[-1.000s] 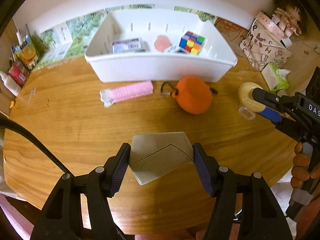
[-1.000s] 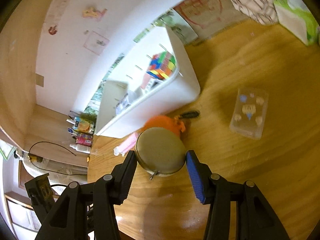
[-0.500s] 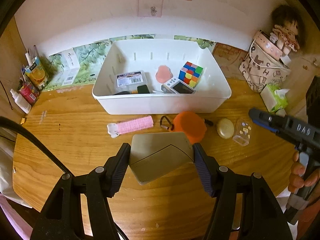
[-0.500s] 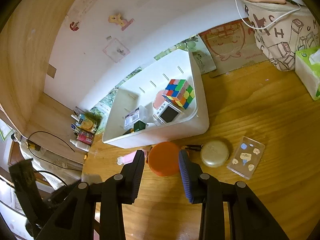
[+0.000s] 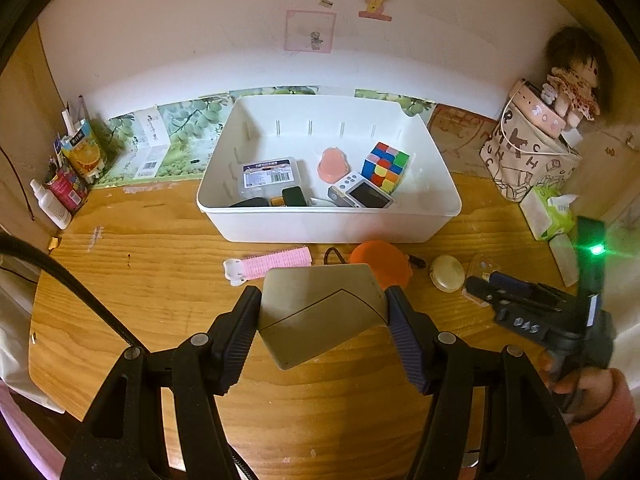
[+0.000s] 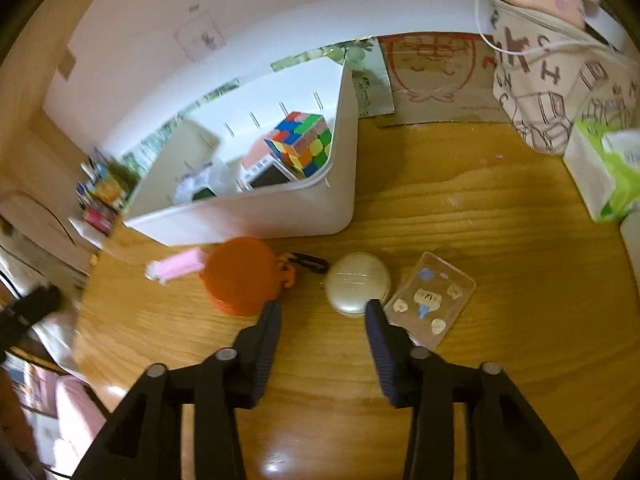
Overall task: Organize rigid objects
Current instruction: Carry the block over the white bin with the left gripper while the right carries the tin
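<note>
Pink clip [image 5: 267,267] on wooden table [image 5: 140,280], near side of white bin [image 5: 328,220]. Left gripper [image 5: 322,312] clamped on grey box [image 5: 320,312], held above table. Orange round case [image 6: 240,280] and cream compact [image 6: 358,282] just beside each other, clear card case [image 6: 430,300] right of compact. Right gripper [image 6: 322,316] jaws just opened, apart, nothing between, hovering near compact.

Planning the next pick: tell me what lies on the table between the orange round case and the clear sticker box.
The round cream compact and a black clip, shown in the right wrist view.
</note>
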A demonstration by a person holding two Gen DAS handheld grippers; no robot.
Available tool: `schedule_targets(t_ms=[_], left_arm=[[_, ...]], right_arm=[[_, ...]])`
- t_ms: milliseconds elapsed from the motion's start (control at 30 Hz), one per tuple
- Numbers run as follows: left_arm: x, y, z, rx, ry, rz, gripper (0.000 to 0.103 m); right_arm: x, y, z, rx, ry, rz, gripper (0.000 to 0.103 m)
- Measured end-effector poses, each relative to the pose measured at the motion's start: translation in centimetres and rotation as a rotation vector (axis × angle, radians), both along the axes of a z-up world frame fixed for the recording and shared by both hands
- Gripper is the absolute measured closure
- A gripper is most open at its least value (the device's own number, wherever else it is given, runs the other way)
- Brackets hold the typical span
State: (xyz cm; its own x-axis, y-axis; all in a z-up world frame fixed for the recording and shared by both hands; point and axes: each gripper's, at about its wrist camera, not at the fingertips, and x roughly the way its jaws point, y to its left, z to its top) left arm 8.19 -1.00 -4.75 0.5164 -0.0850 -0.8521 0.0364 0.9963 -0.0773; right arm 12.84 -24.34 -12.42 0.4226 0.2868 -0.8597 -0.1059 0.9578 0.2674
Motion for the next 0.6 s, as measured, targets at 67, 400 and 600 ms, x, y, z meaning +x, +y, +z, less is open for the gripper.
schedule_targets(t_ms=[67,400,600], left_arm=[[0.3,0.2,0.0,-0.012,0.002,-0.001,0.036],[1.9,1.2,-0.4,-0.021,0.003,0.01,0.036],[3.2,2.1,-0.7,-0.038,0.013,0.012,0.036]], right_arm=[[0.4,0.4,-0.7,-0.031,0.003,0.011,0.048],[2.7,2.4,-3.2,-0.148,0.041,0.072,0.038],[3.5,3.4,-4.3,-0.255,0.045,0.108,0.036]])
